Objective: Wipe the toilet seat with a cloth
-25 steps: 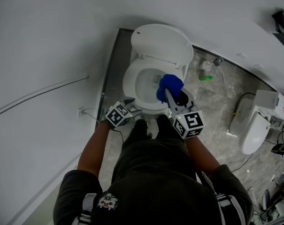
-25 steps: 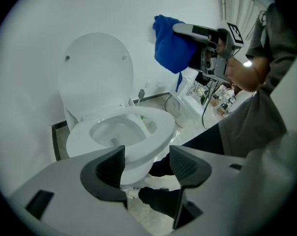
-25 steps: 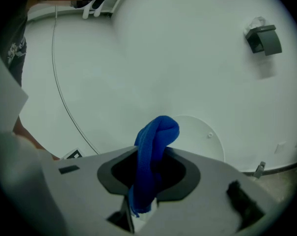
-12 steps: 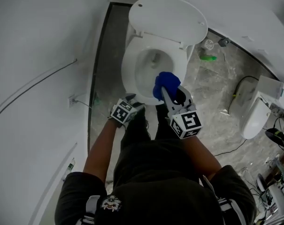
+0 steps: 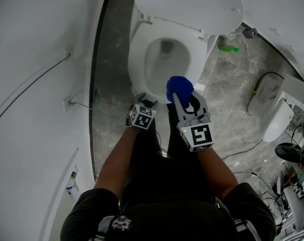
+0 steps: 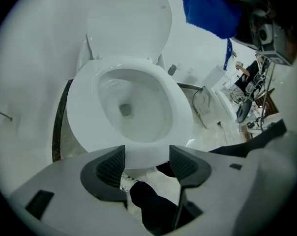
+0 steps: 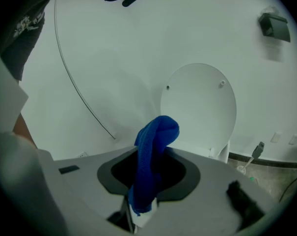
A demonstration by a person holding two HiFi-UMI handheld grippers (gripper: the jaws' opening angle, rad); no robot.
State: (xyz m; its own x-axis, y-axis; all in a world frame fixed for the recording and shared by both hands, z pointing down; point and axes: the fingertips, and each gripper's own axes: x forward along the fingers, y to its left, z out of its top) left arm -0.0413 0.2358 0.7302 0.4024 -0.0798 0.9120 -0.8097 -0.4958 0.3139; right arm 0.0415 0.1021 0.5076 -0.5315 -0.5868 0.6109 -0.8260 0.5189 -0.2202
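Cloth (image 7: pixel 153 151), blue, knit-textured and bunched, is clamped in the right gripper (image 5: pixel 181 98) above the front of the toilet seat (image 6: pixel 84 117), apart from it. Left gripper (image 6: pixel 146 163) gapes, empty. Seat is glossy, smooth, oval; lid (image 5: pixel 192 4) is up. Risk: the limp fold slips into the bowl (image 6: pixel 126 107), or hard jaws scrape the seat.

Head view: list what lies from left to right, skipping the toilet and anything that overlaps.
wall socket → left tongs → blue cloth → green bottle → white fixture near the right edge
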